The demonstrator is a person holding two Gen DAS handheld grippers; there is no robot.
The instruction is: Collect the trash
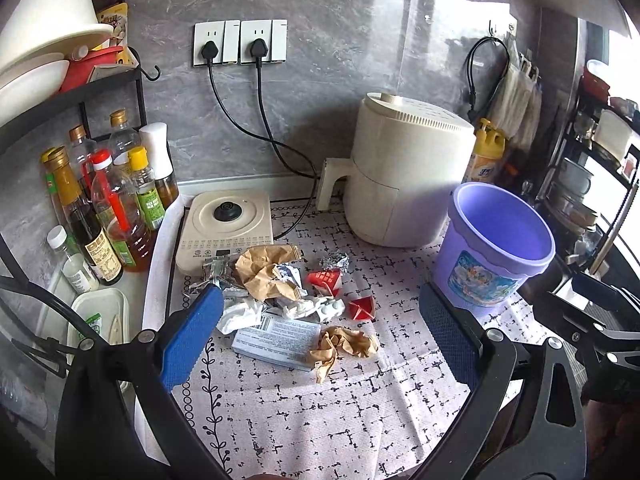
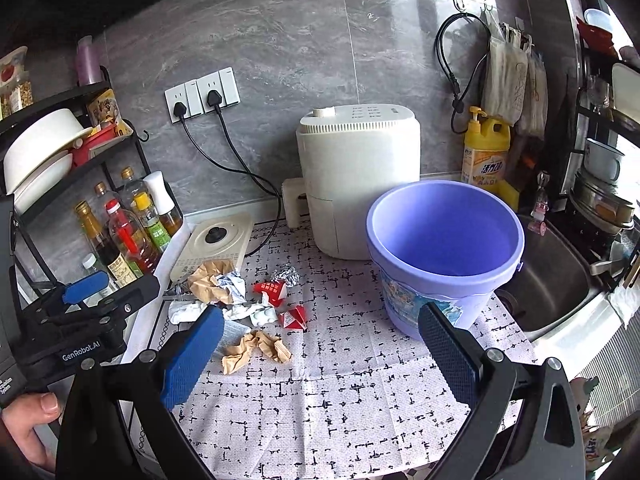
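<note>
Trash pile [image 1: 280,292] lies ahead of the empty, spread left claw [image 1: 320,332].

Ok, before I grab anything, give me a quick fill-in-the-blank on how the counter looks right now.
1. The purple bucket beside the air fryer is ____ inside.
2. Both the left gripper and the right gripper have their jaws ____.
3. The crumpled foil ball lies on the patterned ____.
4. The number of black plugs in the wall sockets is ____.

Missing words: empty; open; mat; two
</note>
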